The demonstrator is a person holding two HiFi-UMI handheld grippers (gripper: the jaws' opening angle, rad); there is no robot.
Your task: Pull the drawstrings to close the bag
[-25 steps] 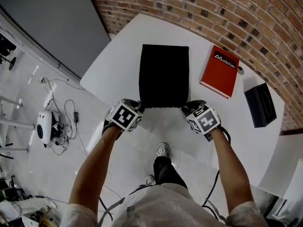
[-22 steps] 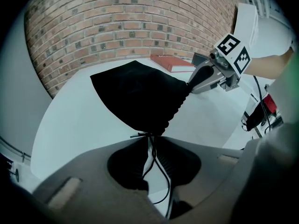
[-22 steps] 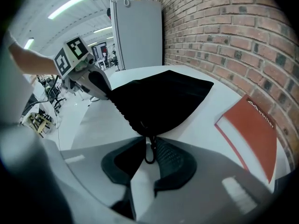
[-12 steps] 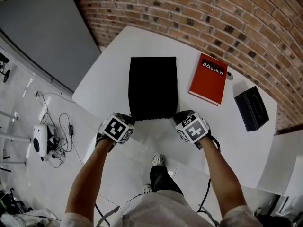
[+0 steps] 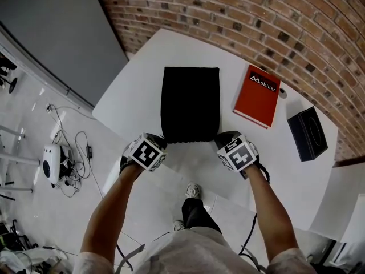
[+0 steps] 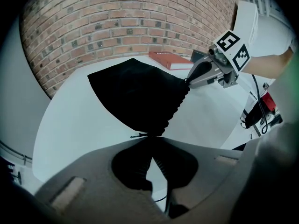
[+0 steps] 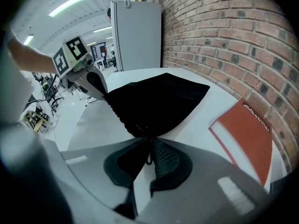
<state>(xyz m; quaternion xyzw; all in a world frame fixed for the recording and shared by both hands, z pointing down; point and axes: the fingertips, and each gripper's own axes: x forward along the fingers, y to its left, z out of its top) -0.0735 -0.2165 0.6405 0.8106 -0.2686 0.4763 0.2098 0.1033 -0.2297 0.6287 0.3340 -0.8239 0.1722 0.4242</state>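
A black drawstring bag (image 5: pixel 190 104) lies flat on the white table (image 5: pixel 142 67), its gathered mouth towards me. My left gripper (image 5: pixel 162 141) sits at the mouth's left corner and my right gripper (image 5: pixel 219 139) at its right corner. In the left gripper view the left gripper (image 6: pixel 150 136) has just closed and is shut on the cord where it leaves the bag (image 6: pixel 135 92). In the right gripper view the right gripper (image 7: pixel 150 138) has also just closed on the bag's (image 7: pixel 159 101) corner, with a loop of drawstring (image 7: pixel 149 160) hanging between the pads.
A red book (image 5: pixel 258 96) lies right of the bag, and a black box (image 5: pixel 308 133) lies further right. A brick wall (image 5: pixel 274 21) runs behind the table. The table's front edge is close under both grippers; cables and a white device (image 5: pixel 51 164) lie on the floor at the left.
The head view has drifted slightly. Both grippers stay at the bag's near corners, and the bag lies as before.
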